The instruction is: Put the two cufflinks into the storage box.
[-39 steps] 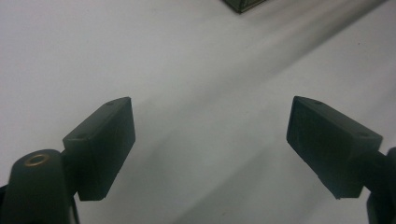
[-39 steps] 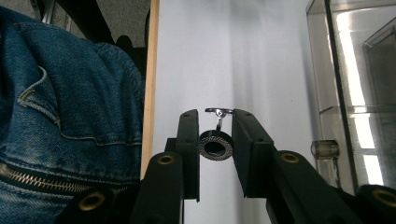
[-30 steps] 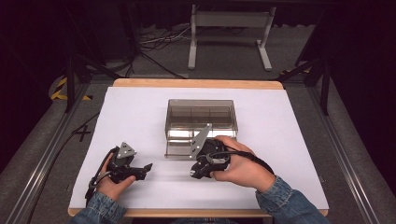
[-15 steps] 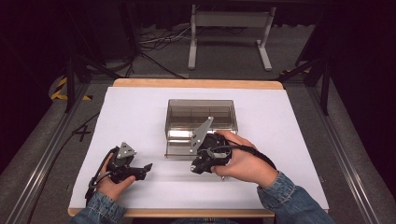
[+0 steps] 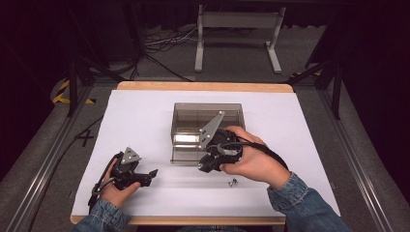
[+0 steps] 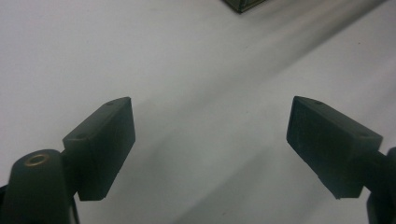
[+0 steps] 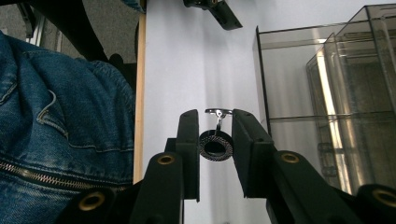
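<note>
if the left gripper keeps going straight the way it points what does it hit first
Most likely nothing but the white table cover: the open left gripper looks across bare surface. The corner of the clear box sits far ahead and off to one side, though depth is hard to judge.

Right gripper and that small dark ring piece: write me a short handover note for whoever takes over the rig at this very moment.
Right gripper: jaws shut on the small dark ring piece, whose silver post sticks out past the fingertips; held just off the near front of the clear plastic box.
Left gripper: open, nothing between its jaws, resting on the white table cover at the near left.
A second small silver piece lies on the cover beside the right hand.
Done: ring piece picked up.
Left: probably place it in the box, then fetch the loose piece.
</note>
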`<state>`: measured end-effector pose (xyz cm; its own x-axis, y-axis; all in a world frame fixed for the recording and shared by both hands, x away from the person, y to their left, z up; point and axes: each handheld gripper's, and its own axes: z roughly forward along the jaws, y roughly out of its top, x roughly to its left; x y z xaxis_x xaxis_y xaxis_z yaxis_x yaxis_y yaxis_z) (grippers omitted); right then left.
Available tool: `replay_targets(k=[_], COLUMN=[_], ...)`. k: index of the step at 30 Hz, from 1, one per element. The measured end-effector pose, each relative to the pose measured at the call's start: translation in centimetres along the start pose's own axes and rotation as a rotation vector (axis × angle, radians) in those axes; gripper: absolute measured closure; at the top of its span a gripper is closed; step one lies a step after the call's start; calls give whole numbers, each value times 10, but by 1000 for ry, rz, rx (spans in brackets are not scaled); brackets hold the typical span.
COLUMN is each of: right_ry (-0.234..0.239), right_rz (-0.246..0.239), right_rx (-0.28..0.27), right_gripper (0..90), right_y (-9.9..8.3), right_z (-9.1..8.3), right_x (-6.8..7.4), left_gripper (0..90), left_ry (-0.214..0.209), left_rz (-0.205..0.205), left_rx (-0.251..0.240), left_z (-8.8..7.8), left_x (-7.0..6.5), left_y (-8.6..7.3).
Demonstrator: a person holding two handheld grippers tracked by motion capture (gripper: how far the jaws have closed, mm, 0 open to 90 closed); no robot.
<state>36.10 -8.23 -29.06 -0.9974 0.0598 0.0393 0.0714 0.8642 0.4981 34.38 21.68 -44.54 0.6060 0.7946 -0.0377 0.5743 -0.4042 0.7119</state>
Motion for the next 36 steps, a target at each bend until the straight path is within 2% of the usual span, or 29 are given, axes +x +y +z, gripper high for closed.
replay_targets(k=[7,14,26,27,28,30,36], right_ry=[-19,-44,-72,-91,-91,-102,-147], right_rz=[16,79,143,169,169,205,242], right_rx=[-9,-22,-54,-55,-55,-58,-48], right_gripper=[737,737,737,737,737,737,737], right_y=[2,3,5,5,5,5,4], right_z=[-4,-8,-9,-8,-8,-8,-3], right_x=[-4,-11,-25,-28,-28,-32,-39], left_gripper=[161,161,161,161,161,161,161], left_ry=[0,1,1,1,1,-1,2], left_rz=[0,3,0,0,0,2,3], left_rx=[1,2,2,2,2,4,0], left_z=[0,0,0,0,0,0,0], left_x=[0,0,0,0,0,0,1], left_y=[0,0,0,0,0,0,0])
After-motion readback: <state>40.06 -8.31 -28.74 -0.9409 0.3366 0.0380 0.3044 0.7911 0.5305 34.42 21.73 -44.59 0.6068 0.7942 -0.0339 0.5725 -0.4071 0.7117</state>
